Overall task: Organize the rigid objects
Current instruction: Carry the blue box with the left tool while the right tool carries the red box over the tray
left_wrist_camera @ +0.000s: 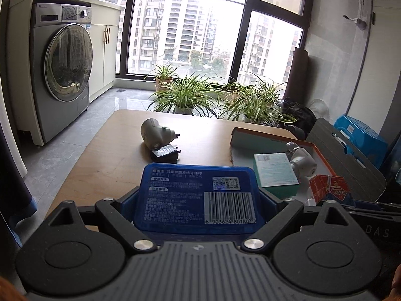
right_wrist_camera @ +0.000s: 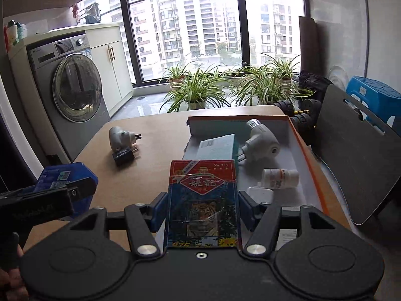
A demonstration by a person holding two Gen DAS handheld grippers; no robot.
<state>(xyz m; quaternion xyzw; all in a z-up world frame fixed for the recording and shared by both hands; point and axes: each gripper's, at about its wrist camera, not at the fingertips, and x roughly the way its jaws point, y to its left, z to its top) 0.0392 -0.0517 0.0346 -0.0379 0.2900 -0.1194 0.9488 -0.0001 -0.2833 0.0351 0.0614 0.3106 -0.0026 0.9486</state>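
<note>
My left gripper (left_wrist_camera: 198,200) is shut on a blue floss-pick box (left_wrist_camera: 198,195) with a barcode, held above the wooden table (left_wrist_camera: 100,165); the box also shows in the right wrist view (right_wrist_camera: 65,178). My right gripper (right_wrist_camera: 203,208) is shut on a red and blue playing-card pack (right_wrist_camera: 203,200) with a tiger picture, near the front of the orange-rimmed box lid (right_wrist_camera: 305,150). In the lid lie a teal box (right_wrist_camera: 215,145), a white plug adapter (right_wrist_camera: 260,140), a small white bottle (right_wrist_camera: 280,175) and a white charger (right_wrist_camera: 259,193). On the table lie a white adapter (right_wrist_camera: 119,138) and a black plug (right_wrist_camera: 124,156).
A dark chair back (right_wrist_camera: 356,155) stands right of the table. A washing machine (right_wrist_camera: 72,90) is at the left. Potted plants (right_wrist_camera: 200,90) line the window behind the table. A blue stool (right_wrist_camera: 373,95) is at the far right.
</note>
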